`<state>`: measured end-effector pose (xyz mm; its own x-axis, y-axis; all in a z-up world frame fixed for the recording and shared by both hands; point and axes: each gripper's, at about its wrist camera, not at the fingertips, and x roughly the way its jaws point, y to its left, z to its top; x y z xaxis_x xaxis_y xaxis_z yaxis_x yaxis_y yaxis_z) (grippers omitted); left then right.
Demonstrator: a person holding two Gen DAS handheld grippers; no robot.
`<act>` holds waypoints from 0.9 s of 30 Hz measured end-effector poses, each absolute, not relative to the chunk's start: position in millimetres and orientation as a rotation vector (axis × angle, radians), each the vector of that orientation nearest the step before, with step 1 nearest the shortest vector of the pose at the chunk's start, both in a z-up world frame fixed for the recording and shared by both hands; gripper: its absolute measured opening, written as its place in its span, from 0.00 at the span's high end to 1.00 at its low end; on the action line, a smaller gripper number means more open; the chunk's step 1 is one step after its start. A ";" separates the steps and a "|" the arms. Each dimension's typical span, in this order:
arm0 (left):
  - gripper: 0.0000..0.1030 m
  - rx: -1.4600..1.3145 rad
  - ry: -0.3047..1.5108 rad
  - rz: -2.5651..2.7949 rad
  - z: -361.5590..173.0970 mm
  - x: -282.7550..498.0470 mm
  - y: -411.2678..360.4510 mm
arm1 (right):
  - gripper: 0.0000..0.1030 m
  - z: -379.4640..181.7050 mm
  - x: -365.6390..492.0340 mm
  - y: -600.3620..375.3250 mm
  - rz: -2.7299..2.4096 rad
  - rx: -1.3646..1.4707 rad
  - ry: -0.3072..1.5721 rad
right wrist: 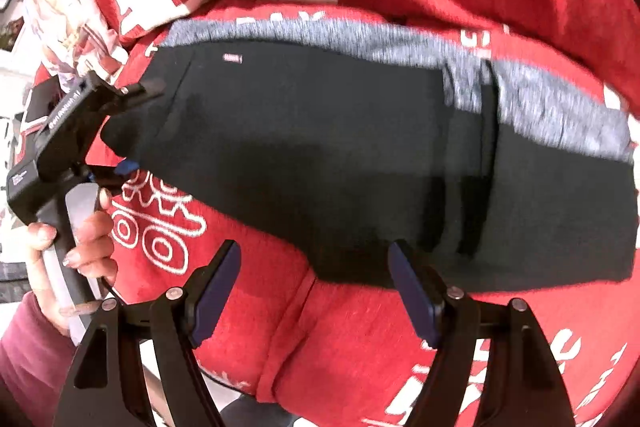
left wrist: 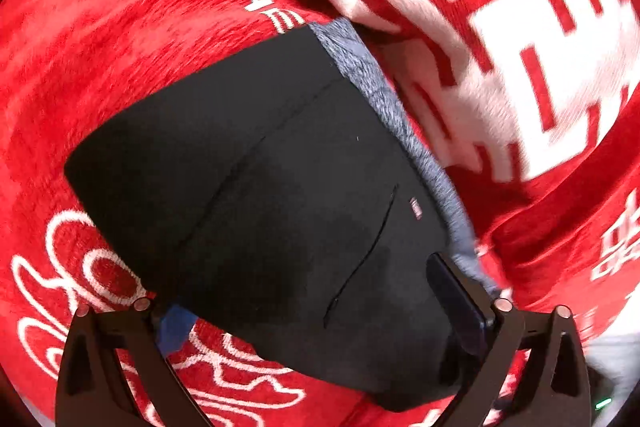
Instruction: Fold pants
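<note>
The black pants (left wrist: 256,187) lie folded flat on a red blanket (left wrist: 100,47), with a grey band (left wrist: 384,99) along one long edge. My left gripper (left wrist: 316,315) stands wide open astride the narrow end of the pants. One blue pad (left wrist: 456,299) rests over the cloth by the grey band, and the other is half hidden at the opposite edge. In the right wrist view the left gripper (right wrist: 138,127) sits at the left end of the pants (right wrist: 320,147). My right gripper (right wrist: 316,291) is open at their near edge, over the blanket, holding nothing.
A rumpled white-and-red patterned fold of blanket (left wrist: 500,27) lies just beyond the grey band. A hand (right wrist: 80,239) with a maroon sleeve (right wrist: 28,347) holds the left gripper's handle. Printed fabric (right wrist: 60,7) bunches at the far left. The blanket's edge drops off nearby (right wrist: 248,407).
</note>
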<state>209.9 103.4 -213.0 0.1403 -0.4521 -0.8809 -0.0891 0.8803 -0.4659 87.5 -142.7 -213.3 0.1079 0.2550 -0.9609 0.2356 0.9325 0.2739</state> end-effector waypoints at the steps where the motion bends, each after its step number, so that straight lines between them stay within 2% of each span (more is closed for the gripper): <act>1: 0.14 -0.394 1.412 -0.241 -210.1 208.4 97.8 | 0.23 -209.5 93.8 -144.7 0.017 0.386 1.465; 3: 0.40 -0.258 1.391 -0.208 -205.3 205.0 87.9 | 0.23 -202.5 105.6 -149.5 0.018 0.372 1.451; 6: 0.55 -0.048 1.328 -0.225 -196.8 196.5 74.0 | 0.23 -189.5 125.4 -157.5 0.036 0.376 1.424; 10: 0.57 0.384 1.142 -0.302 -186.8 164.7 35.0 | 0.23 -171.6 162.8 -154.0 0.111 0.340 1.411; 14: 0.57 0.606 1.003 -0.325 -186.0 140.8 17.8 | 0.23 -167.7 202.4 -134.2 0.230 0.360 1.450; 20: 0.57 0.736 0.916 -0.315 -189.8 126.8 6.5 | 0.23 -168.8 263.9 -77.0 0.425 0.422 1.545; 27: 0.57 0.772 0.894 -0.318 -192.4 129.0 3.6 | 0.23 -195.4 299.4 2.0 0.550 0.248 1.685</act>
